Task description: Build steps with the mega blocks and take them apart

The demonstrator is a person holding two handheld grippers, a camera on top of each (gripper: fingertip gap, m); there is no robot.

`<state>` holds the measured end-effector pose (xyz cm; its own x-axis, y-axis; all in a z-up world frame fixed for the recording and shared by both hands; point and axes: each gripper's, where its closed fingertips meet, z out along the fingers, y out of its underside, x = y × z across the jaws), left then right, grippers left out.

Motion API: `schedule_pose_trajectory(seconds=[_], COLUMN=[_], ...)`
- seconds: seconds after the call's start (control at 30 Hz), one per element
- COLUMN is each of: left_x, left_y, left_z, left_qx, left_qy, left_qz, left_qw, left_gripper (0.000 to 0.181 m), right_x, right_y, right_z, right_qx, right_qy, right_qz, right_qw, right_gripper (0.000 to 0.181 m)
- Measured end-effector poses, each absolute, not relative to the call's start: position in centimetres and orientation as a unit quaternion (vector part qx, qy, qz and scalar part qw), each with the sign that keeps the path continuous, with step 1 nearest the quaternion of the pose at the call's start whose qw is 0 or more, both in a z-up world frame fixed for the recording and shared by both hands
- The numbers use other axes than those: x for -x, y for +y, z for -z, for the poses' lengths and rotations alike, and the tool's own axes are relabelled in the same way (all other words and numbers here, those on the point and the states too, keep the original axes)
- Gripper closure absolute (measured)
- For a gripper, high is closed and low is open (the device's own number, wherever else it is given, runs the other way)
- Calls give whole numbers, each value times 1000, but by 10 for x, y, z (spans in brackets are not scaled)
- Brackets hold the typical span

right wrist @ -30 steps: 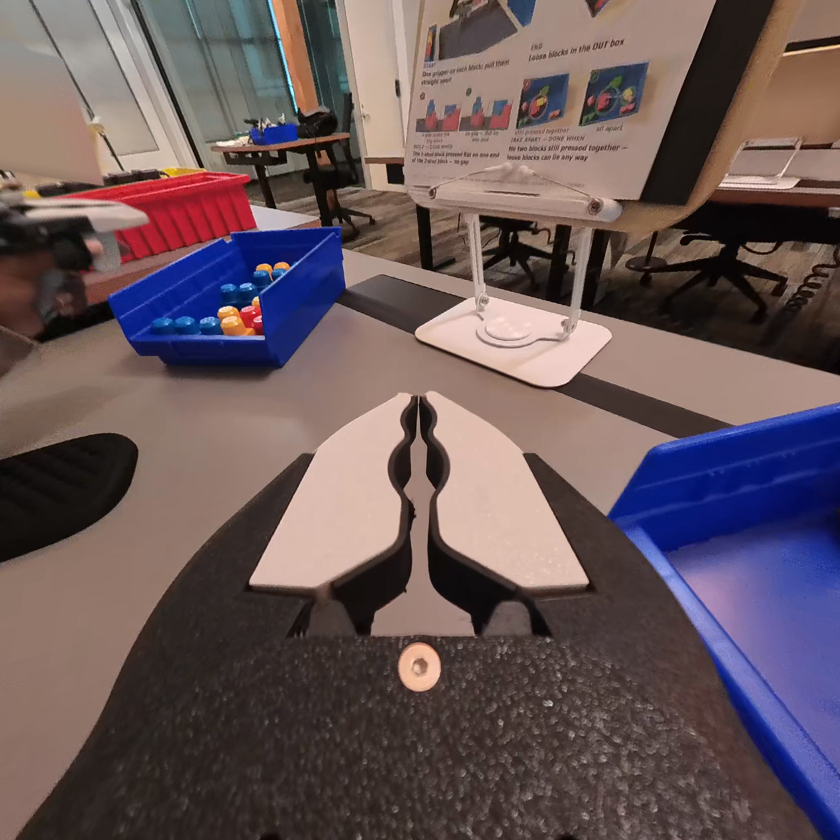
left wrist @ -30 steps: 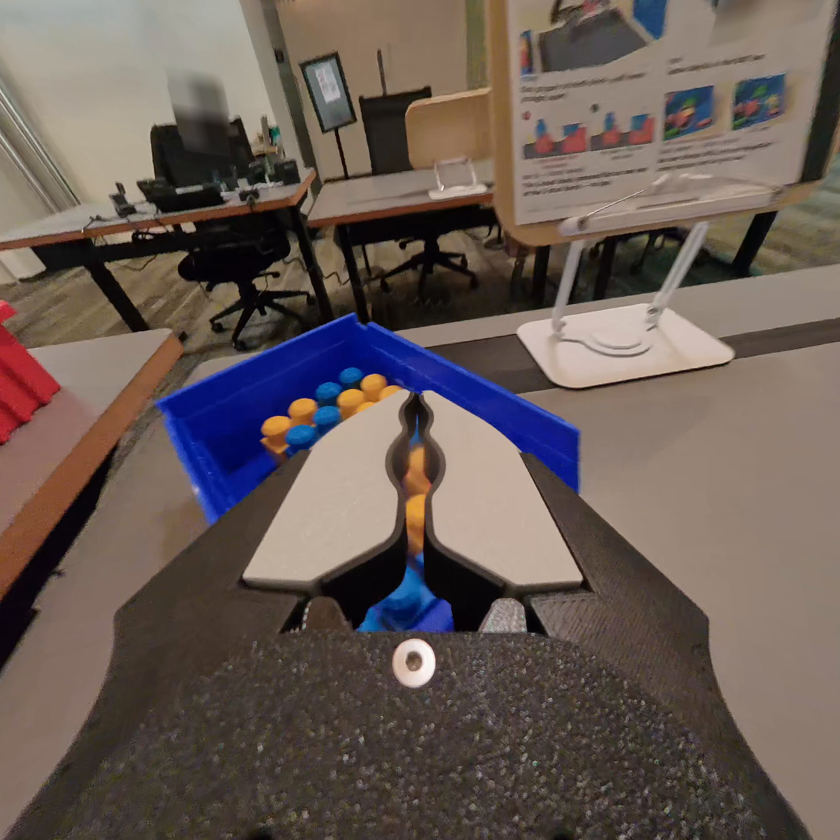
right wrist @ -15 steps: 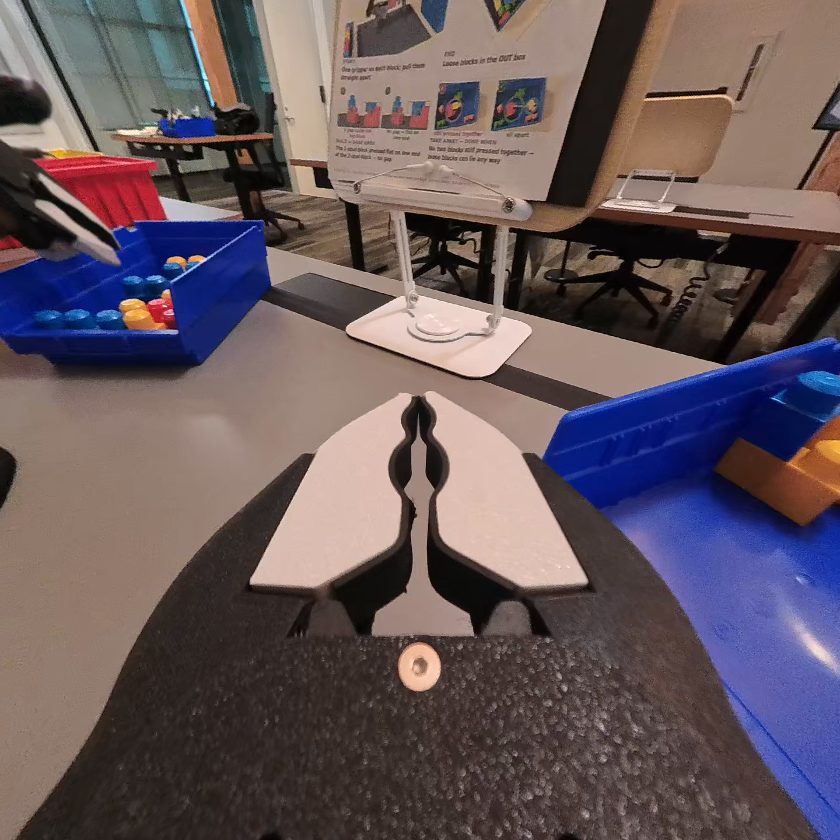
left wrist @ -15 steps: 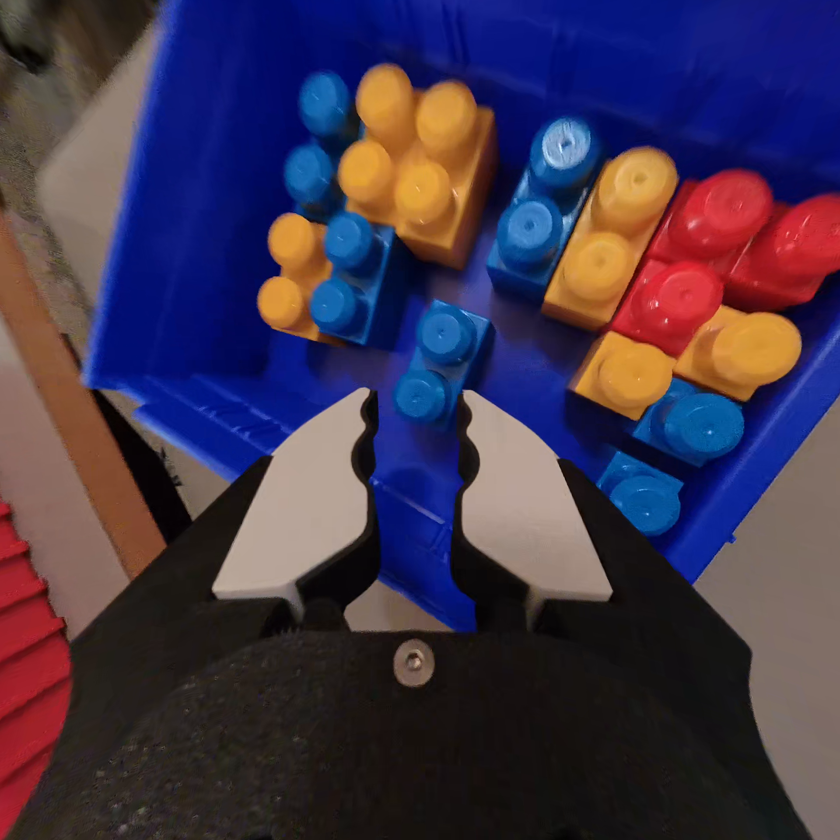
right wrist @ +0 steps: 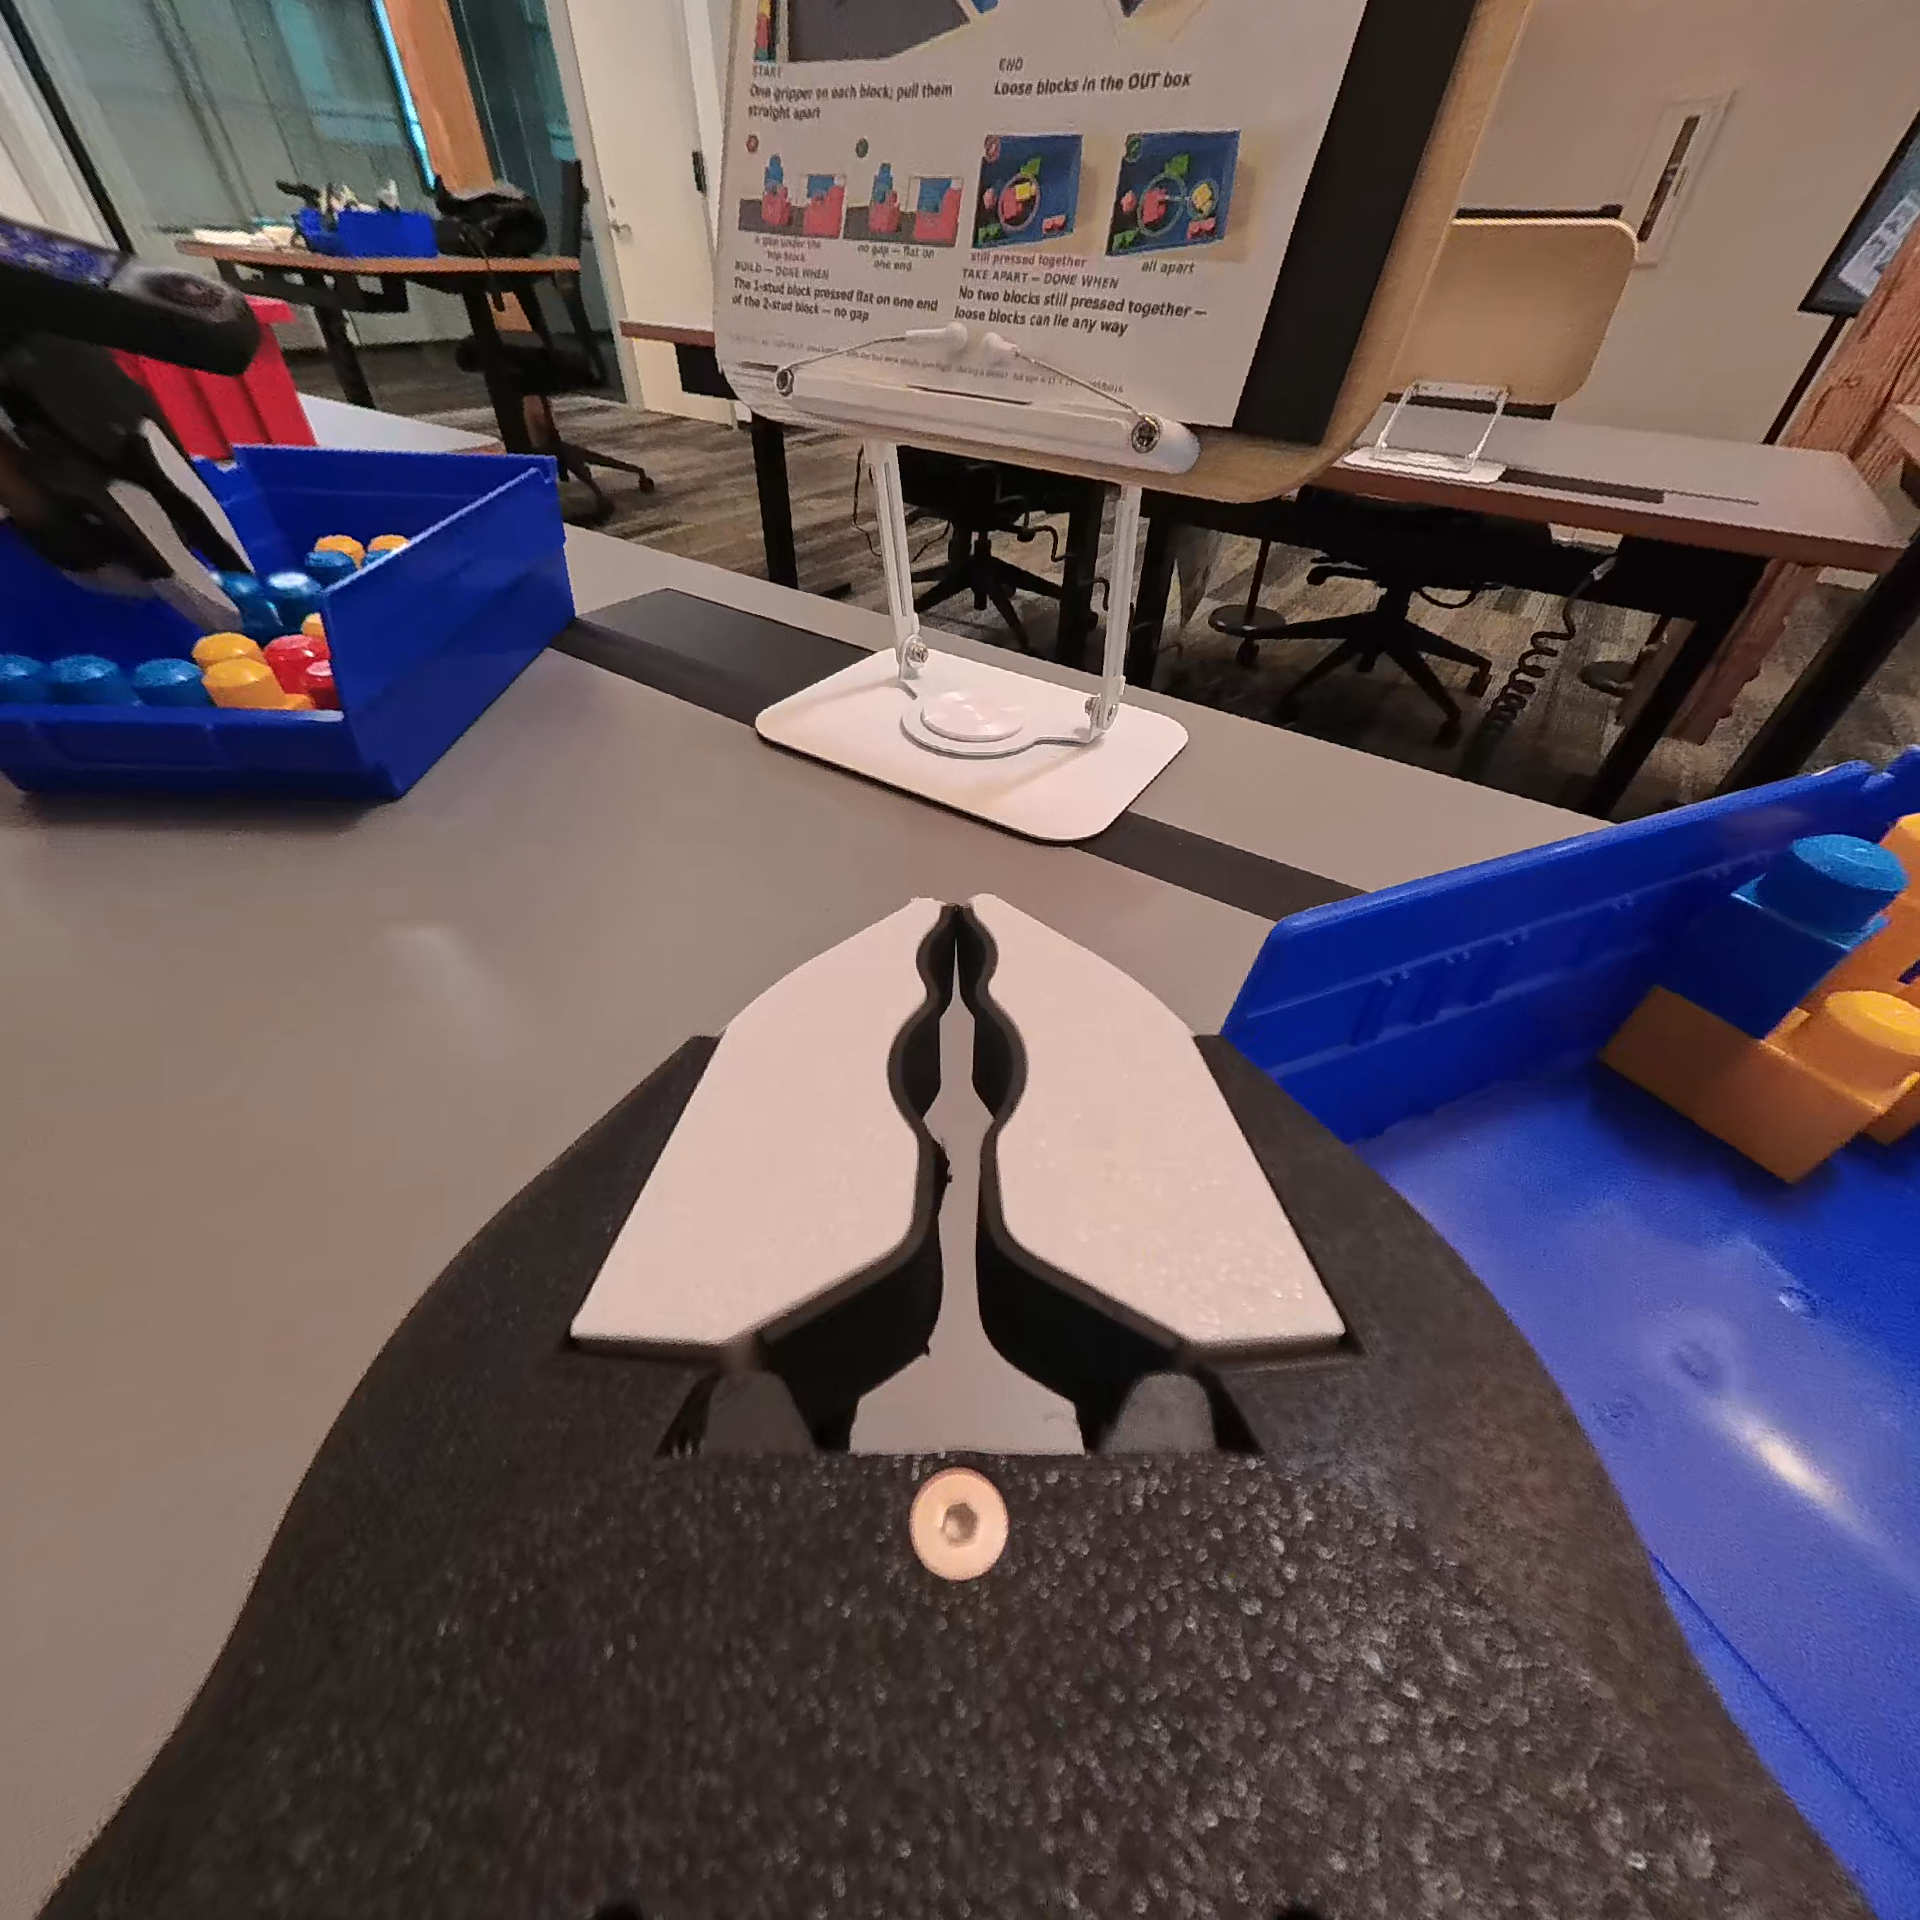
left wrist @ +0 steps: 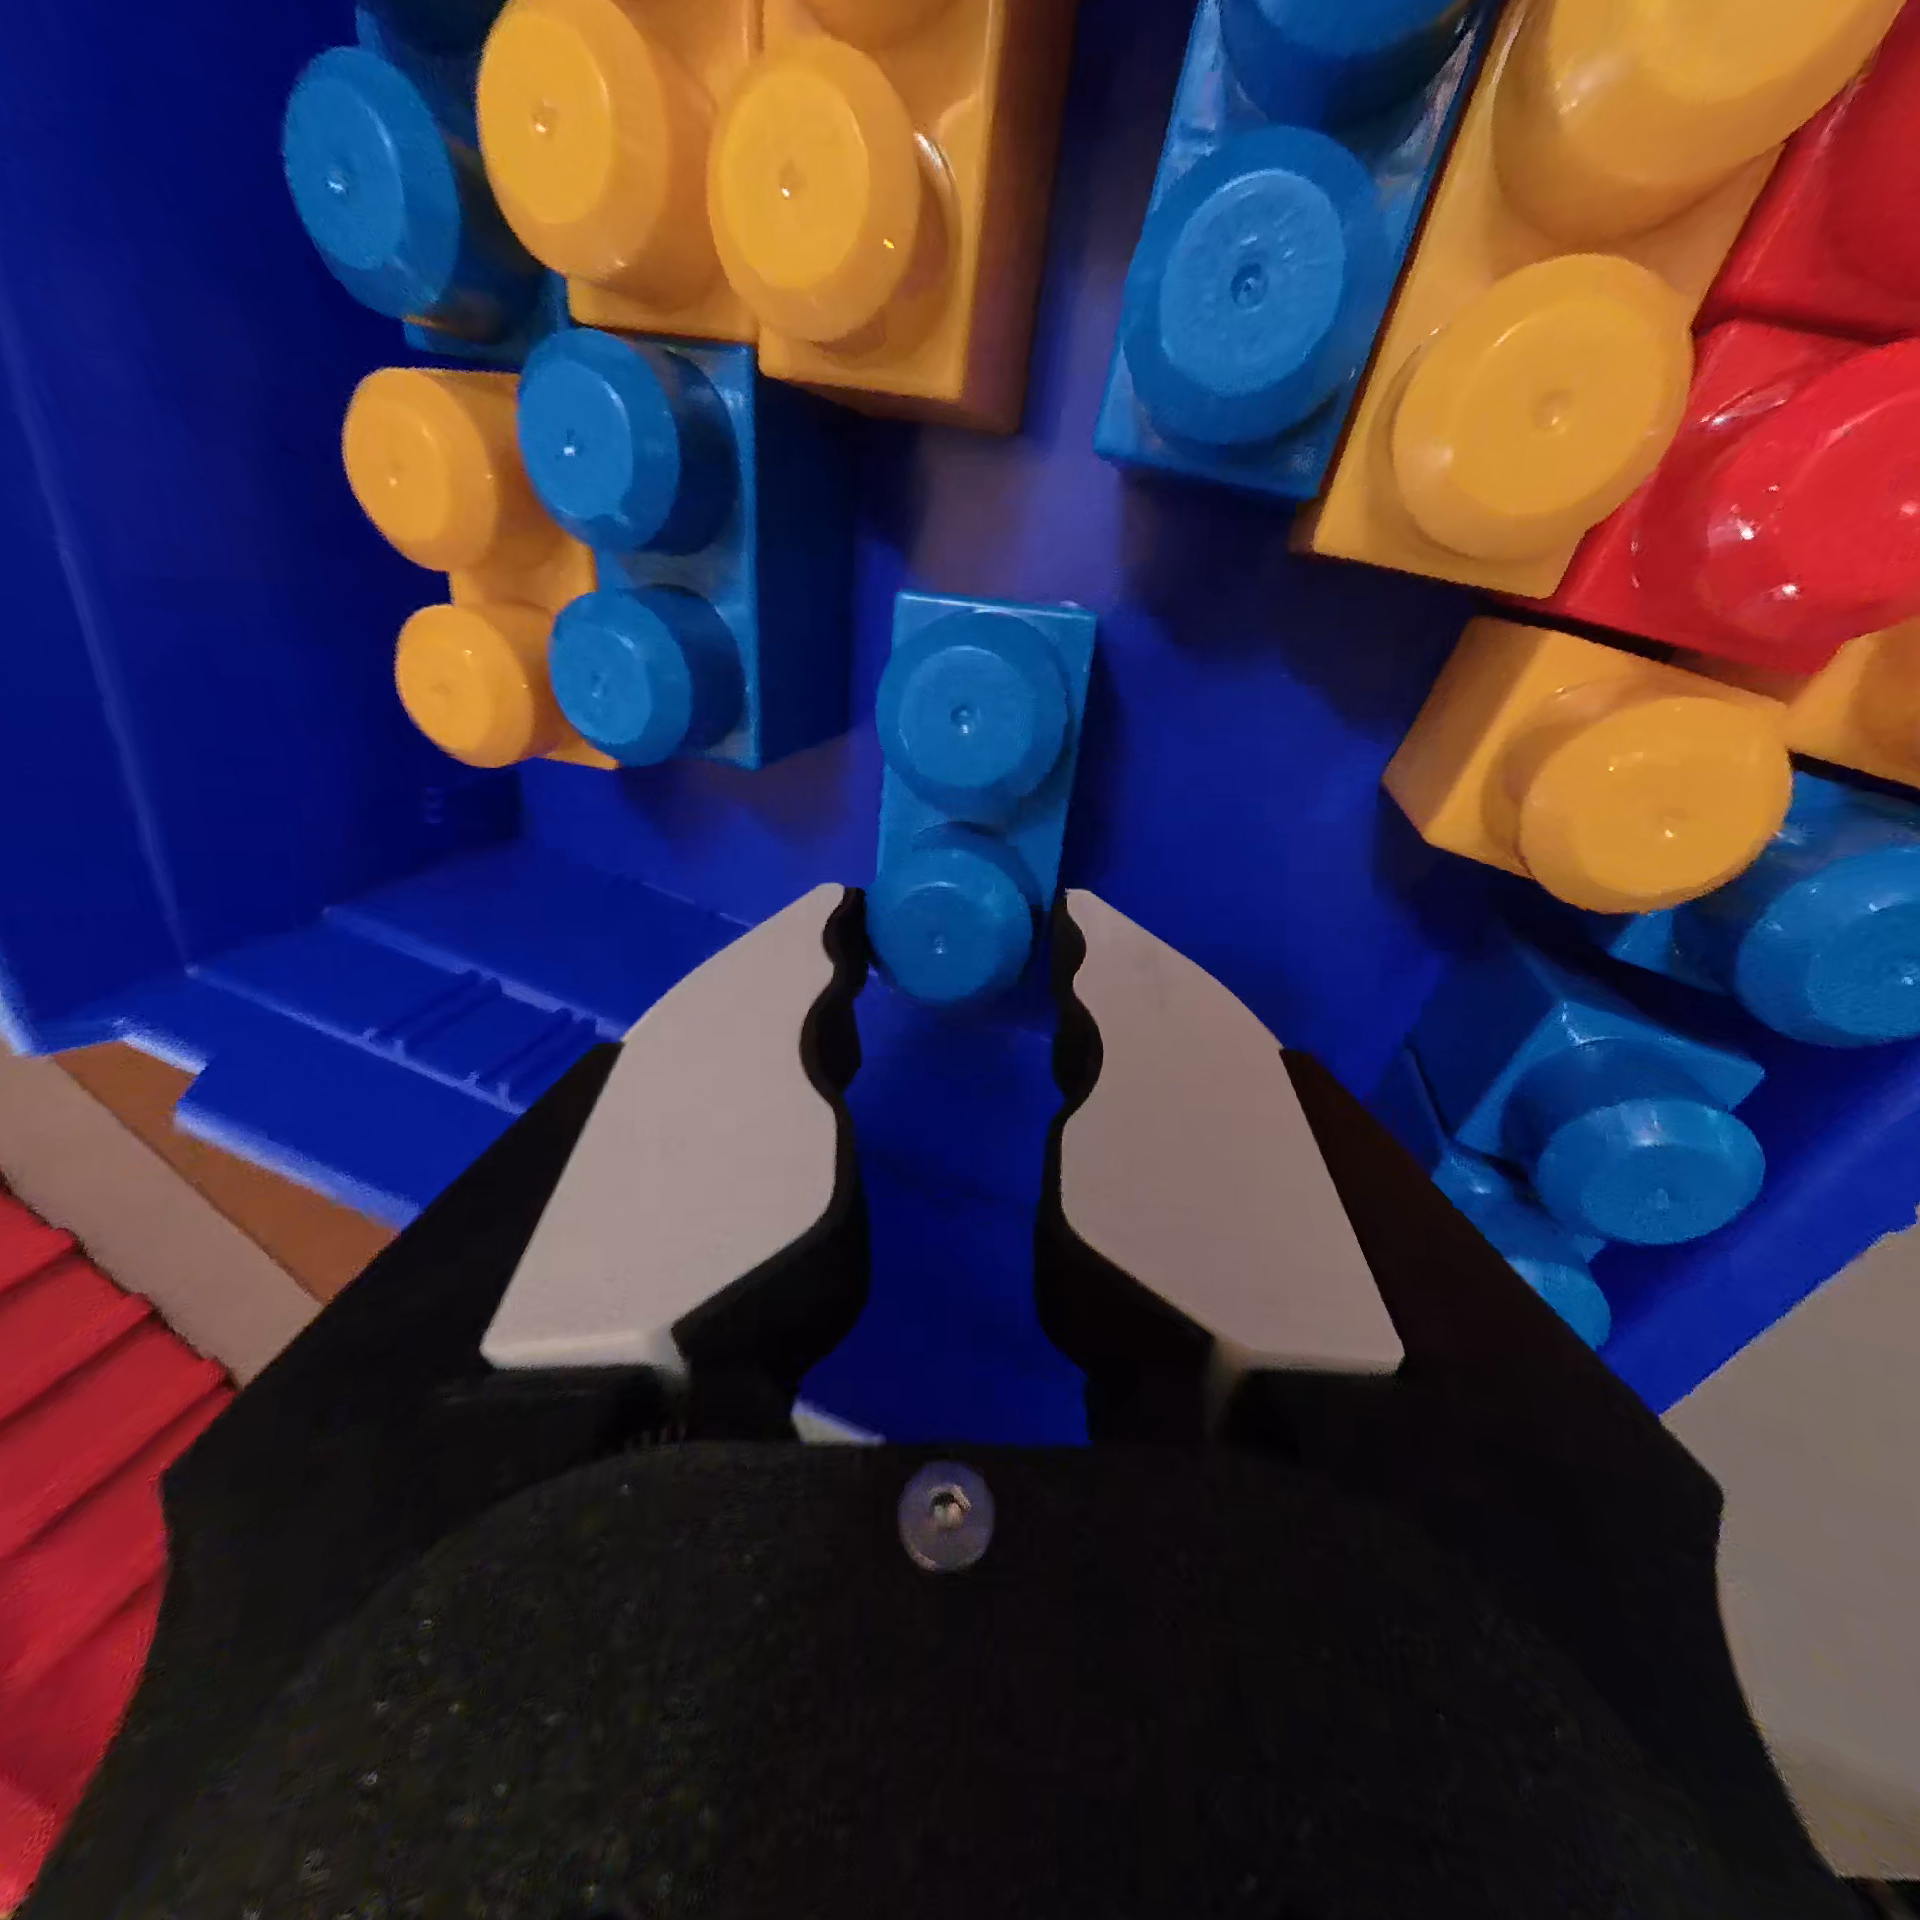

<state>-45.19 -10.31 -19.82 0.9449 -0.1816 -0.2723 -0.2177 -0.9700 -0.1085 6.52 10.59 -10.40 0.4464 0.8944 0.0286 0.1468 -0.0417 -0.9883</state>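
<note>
Left gripper [left wrist: 951, 904] part-open over the left bin [left wrist: 395, 997], tips straddling the near stud of a blue two-stud block [left wrist: 971, 769]. Fingers [left wrist: 717, 1091] just beside the stud on either side, not clearly touching; nothing gripped yet. Block lying alone on the bin floor, long axis running straight ahead from the tips, clear space to either side, probably why this one is picked: room for both fingers without nudging neighbours. Ahead and to the left of the tips, a blue two-stud [left wrist: 644, 551] pressed against an orange one [left wrist: 447, 561]; farther ahead, an orange four-stud [left wrist: 831, 197]. Ahead and right, another blue two-stud [left wrist: 1247, 270] beside an orange two-stud [left wrist: 1527, 343], then red blocks [left wrist: 1787, 488]. To the right of the fingers, an orange single-stud [left wrist: 1600, 769] and more blue singles [left wrist: 1621, 1132]. Likely next need: closing on the stud or block sides, then a straight lift.

Right gripper [right wrist: 958, 914] fully closed, empty, hovering above bare table [right wrist: 416, 987], seemingly waiting. Right of its fingers, a second blue bin [right wrist: 1507, 997] holding an orange block with a blue one on top [right wrist: 1829, 1008]. Far ahead-left, the left gripper dipping into the other bin. Straight ahead, an instruction board on a white stand [right wrist: 977, 727].
</note>
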Motion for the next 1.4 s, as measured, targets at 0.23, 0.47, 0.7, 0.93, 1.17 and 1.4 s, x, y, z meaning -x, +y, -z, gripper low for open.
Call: schedule_pose_trajectory(seconds=[0.23, 0.47, 0.7, 0.93, 1.17, 1.4], left_x=[414, 251, 104, 6, -13, 8], left_y=[-94, -75, -60, -50, -53, -50], left_z=[111, 72, 128, 184, 210, 184], left_qx=[956, 921, 891, 874, 875, 873], left_qy=[137, 281, 401, 443, 453, 427], left_qz=[-173, -100, -7, 54, 55, 44], left_qw=[191, 251, 211, 191, 163, 233], left_gripper=[148, 148, 148, 148, 149, 147], right_x=[-65, -62, -66, -73, -71, -70], right_y=[107, 105, 108, 113, 110, 109], right_z=[105, 110, 107, 105, 106, 107], right_qx=[639, 641, 641, 646, 645, 645], right_qy=[-410, -417, -409, -395, -400, -403], right_qz=[-331, -329, -322, -330, -332, -336], right_qw=[559, 554, 563, 564, 560, 556], right_gripper=[181, 181, 181, 181, 181, 180])
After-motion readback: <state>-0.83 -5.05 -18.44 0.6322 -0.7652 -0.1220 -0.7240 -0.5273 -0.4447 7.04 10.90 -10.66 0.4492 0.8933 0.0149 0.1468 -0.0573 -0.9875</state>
